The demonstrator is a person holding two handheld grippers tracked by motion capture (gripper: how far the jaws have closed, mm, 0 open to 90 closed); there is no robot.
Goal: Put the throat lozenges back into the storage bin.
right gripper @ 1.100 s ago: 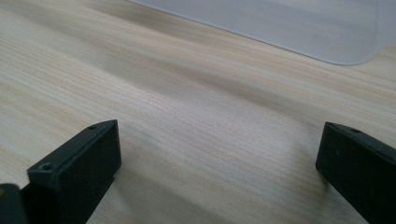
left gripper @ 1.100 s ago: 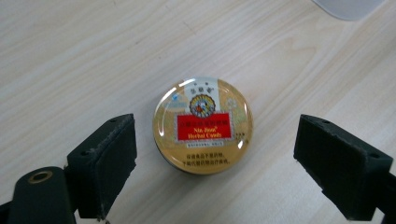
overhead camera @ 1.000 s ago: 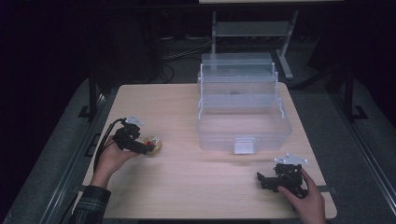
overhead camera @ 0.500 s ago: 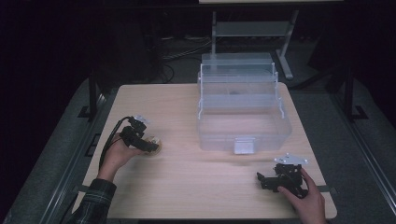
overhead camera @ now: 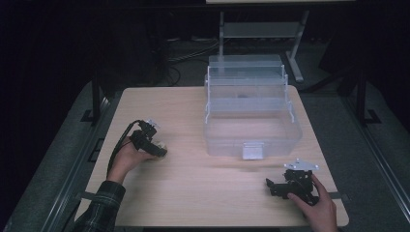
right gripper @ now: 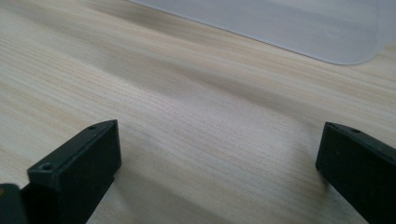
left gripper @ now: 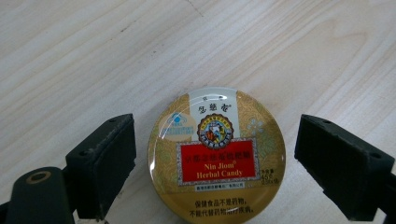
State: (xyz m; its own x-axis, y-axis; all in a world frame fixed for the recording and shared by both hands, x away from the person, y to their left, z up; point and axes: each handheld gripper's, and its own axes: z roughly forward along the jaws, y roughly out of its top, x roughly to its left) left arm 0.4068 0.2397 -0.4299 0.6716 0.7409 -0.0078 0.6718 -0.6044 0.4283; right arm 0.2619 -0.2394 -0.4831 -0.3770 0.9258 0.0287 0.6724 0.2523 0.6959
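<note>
Pale wood-grain table (overhead camera: 193,188); clear plastic tiered box (overhead camera: 249,113) far right; left gripper (overhead camera: 157,150) near left edge. Left gripper view: round gold candy tin (left gripper: 216,156) lying flat between wide-open jaws, untouched. Right gripper view: right gripper (right gripper: 217,172) jaws spread, holding nothing.

Bare table (overhead camera: 212,193) lies between the hand-held grippers; storage box (overhead camera: 251,130) blocks behind.
</note>
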